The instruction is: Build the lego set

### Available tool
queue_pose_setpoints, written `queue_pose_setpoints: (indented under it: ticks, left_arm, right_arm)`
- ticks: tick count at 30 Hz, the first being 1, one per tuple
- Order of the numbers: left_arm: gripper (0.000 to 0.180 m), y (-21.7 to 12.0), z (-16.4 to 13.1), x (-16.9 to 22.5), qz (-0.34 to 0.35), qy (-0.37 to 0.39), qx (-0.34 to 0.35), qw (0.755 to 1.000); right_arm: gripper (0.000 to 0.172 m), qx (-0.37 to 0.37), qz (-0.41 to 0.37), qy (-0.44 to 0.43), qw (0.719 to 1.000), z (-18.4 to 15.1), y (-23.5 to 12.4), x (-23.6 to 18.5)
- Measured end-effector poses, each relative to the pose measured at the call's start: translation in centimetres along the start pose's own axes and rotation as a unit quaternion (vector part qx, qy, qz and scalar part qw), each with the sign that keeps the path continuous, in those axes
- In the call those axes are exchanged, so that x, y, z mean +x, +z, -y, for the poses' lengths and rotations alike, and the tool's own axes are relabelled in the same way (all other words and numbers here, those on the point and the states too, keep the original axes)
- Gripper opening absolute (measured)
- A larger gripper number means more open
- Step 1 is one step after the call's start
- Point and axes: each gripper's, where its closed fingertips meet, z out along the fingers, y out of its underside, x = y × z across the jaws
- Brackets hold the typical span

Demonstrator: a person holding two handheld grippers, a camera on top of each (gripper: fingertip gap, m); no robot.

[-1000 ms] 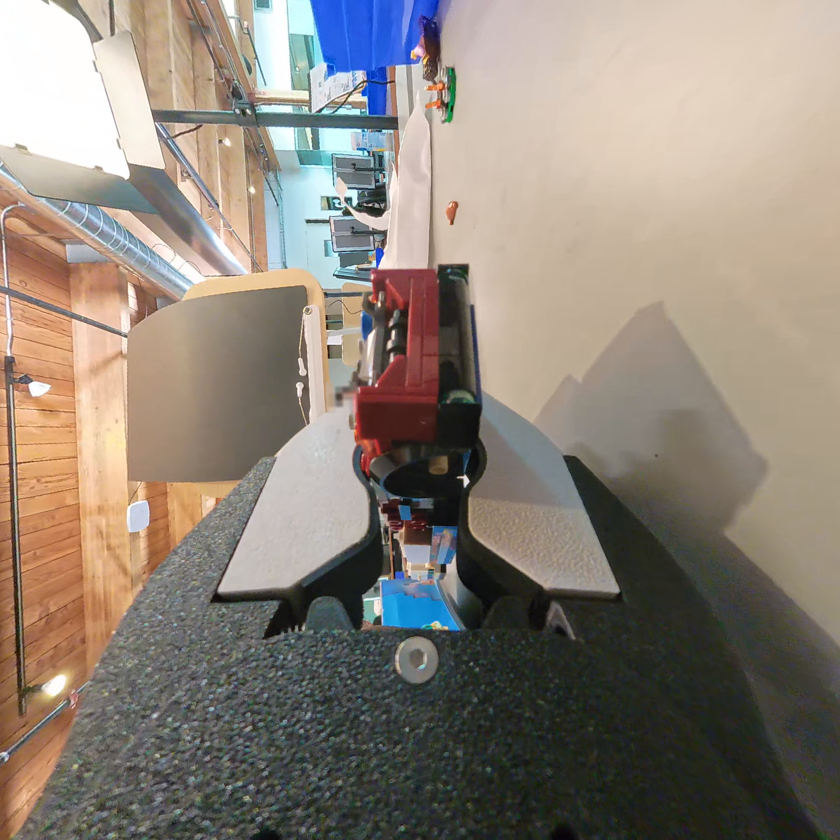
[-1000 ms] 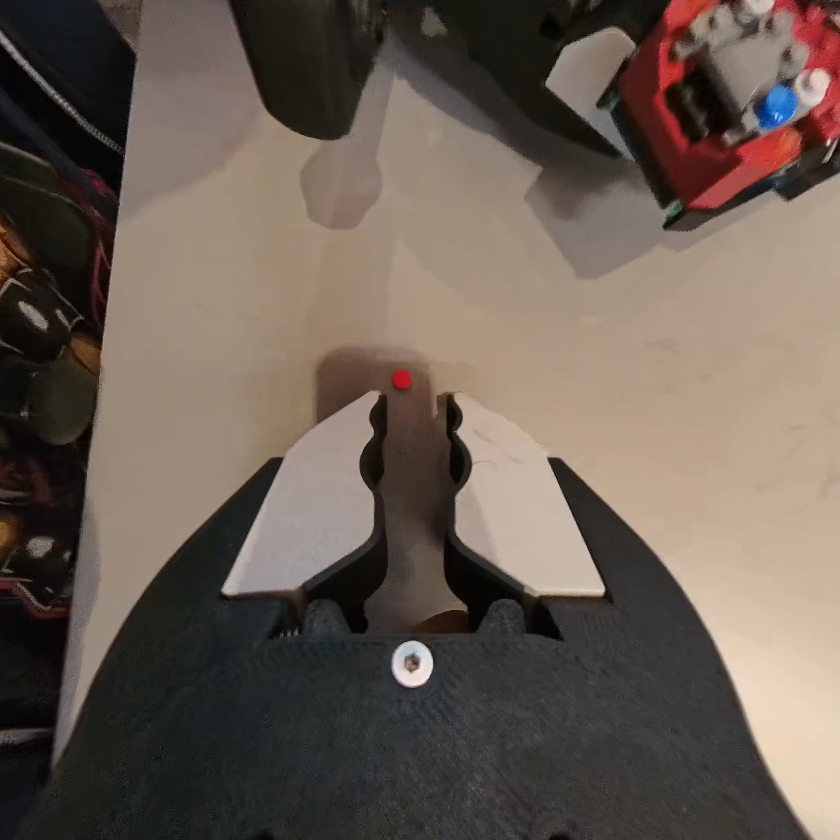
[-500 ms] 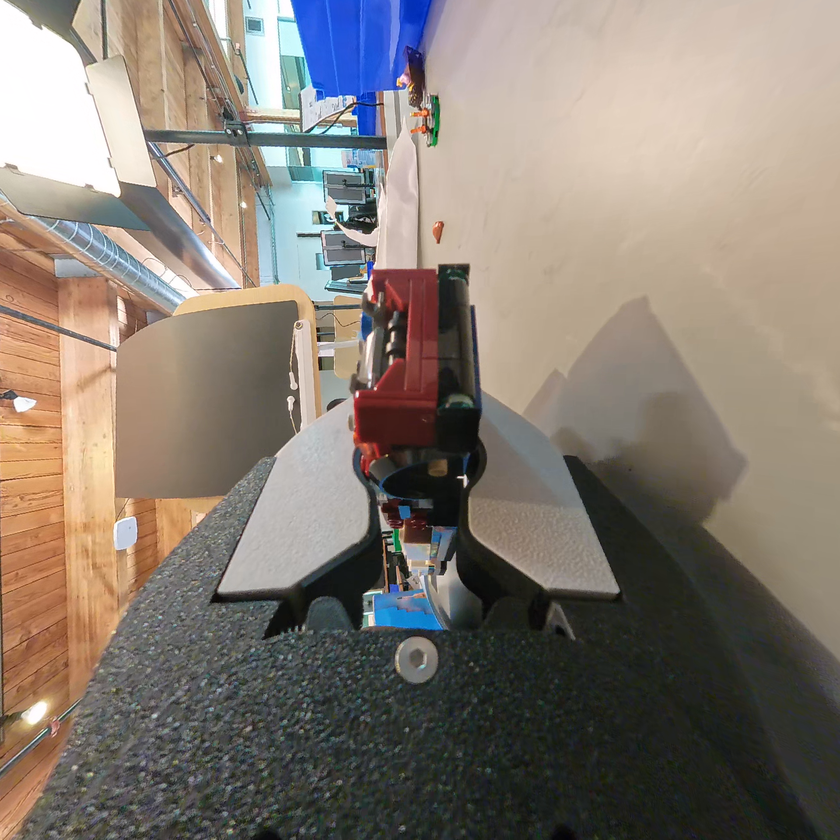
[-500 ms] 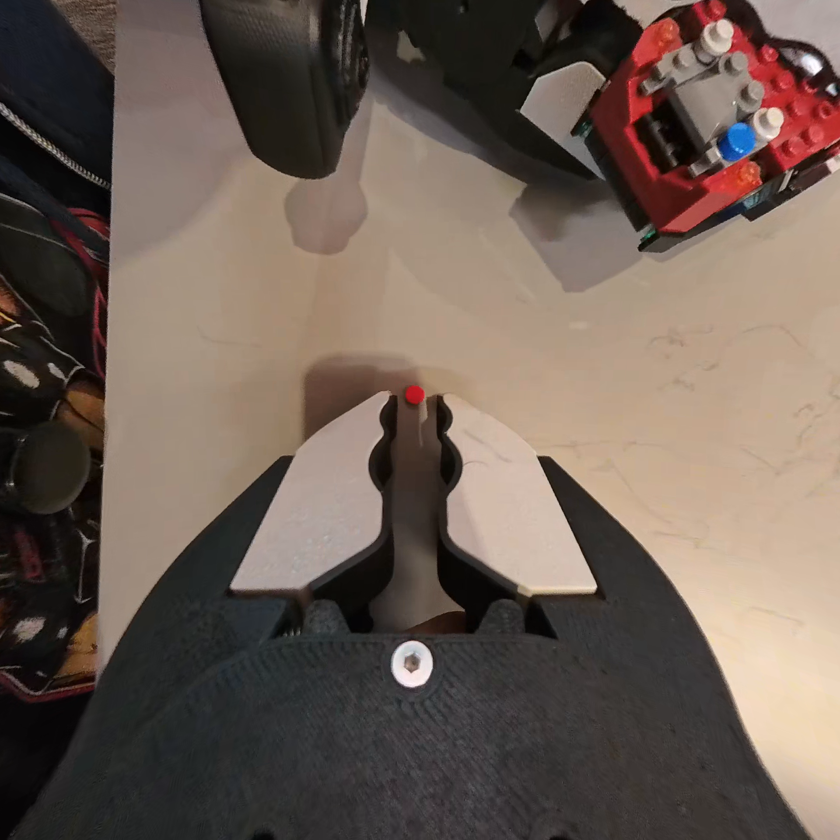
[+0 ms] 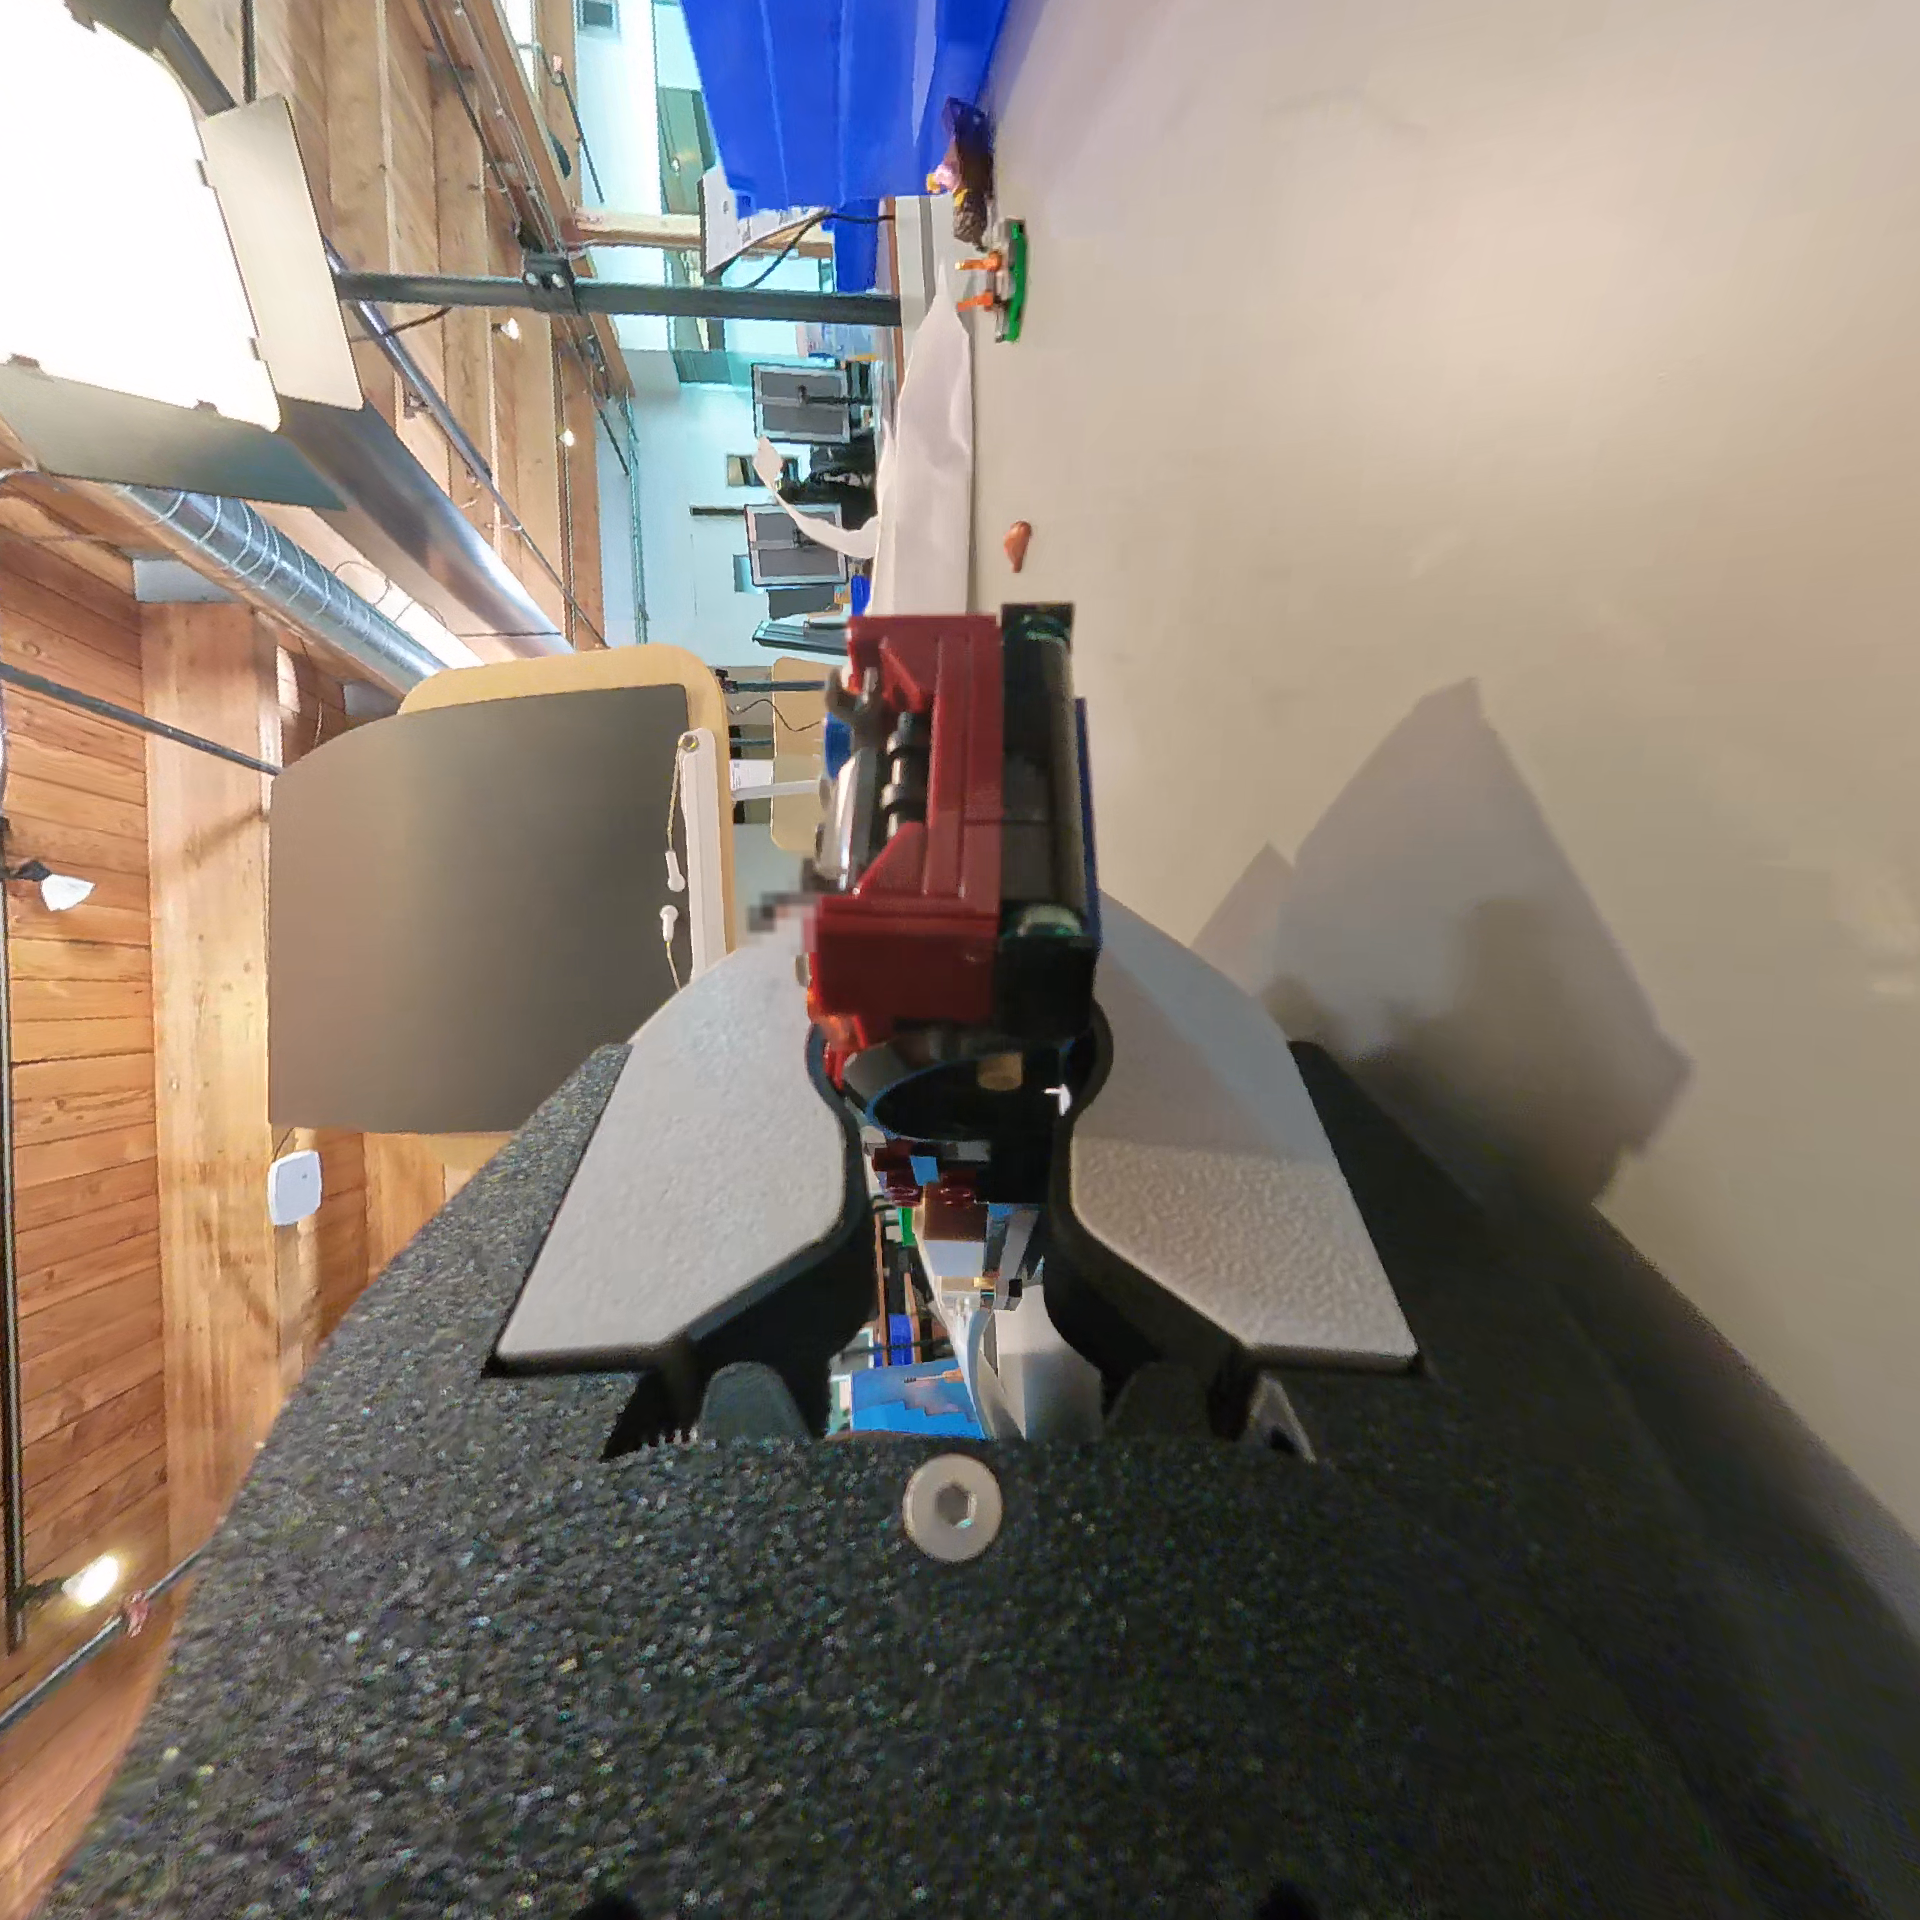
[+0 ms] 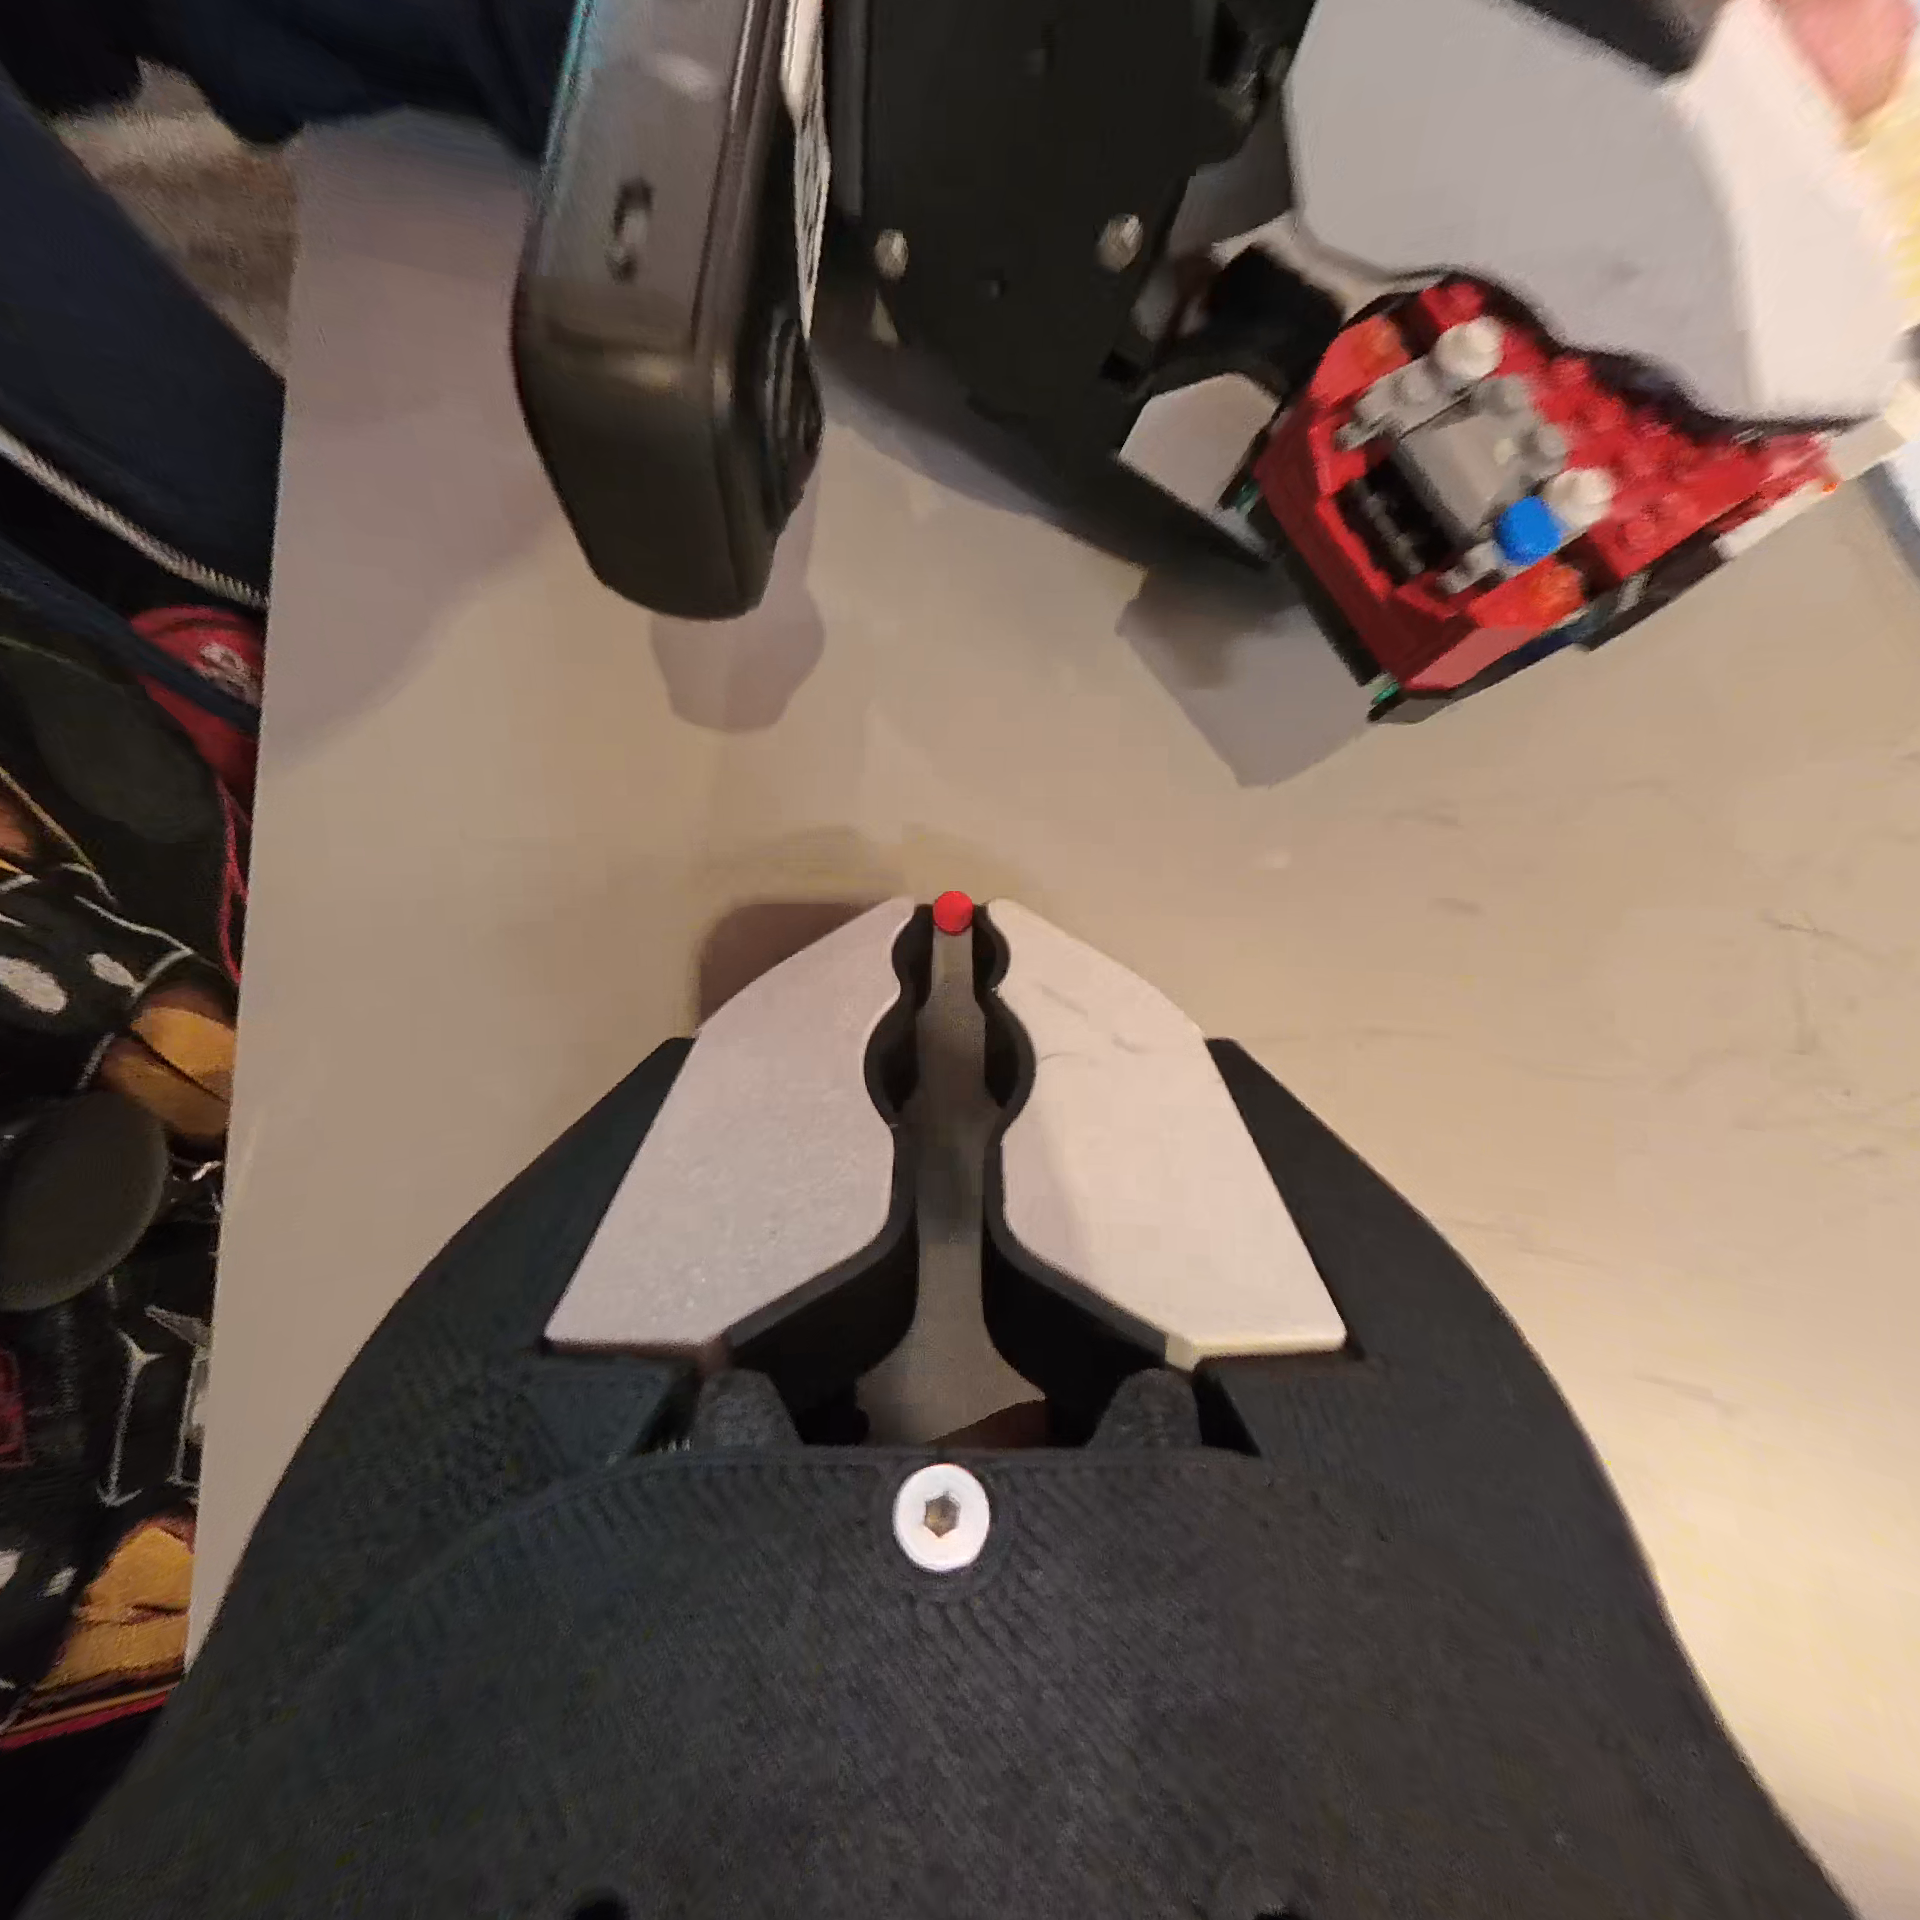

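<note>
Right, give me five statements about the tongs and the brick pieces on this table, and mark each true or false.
1. The left tongs grip a red and black brick-built model. True.
2. A small round red piece sits between the tips of the right tongs. True.
3. The right tongs are spread wide open. False: their tips stand close together around the small round red piece.
4. The model carries a blue stud on its top. True.
5. The model lies flat on the pale table, free of any tongs. False: the left tongs hold it, and its shadow falls apart from it on the table.
</note>
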Motion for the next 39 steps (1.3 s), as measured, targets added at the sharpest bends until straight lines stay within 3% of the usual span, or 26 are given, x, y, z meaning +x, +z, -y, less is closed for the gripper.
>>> queue_pose_setpoints:
  ticks: [5,11,18,39]
  left_arm:
    - [0.036,1.3,0.5,-1.0,0.017,-0.007,-0.022,1.000]
    - [0.036,1.7,1.3,-1.5,0.020,0.005,-0.029,0.999]
    - [0.036,1.5,1.5,-1.6,0.020,0.008,-0.023,1.000]
    - [0.035,1.4,1.3,-0.7,0.012,0.002,-0.001,1.000]
  right_arm:
    - [0.007,0.075,-0.049,0.000,0.996,4.3,-3.9,3.5]
    - [0.007,0.079,-0.054,-0.039,0.995,7.4,-4.8,5.6]
    - [0.007,0.049,-0.026,-0.036,0.998,7.0,-2.8,6.3]
    - [0.010,0.034,-0.042,-0.042,0.998,6.7,-1.0,6.7]
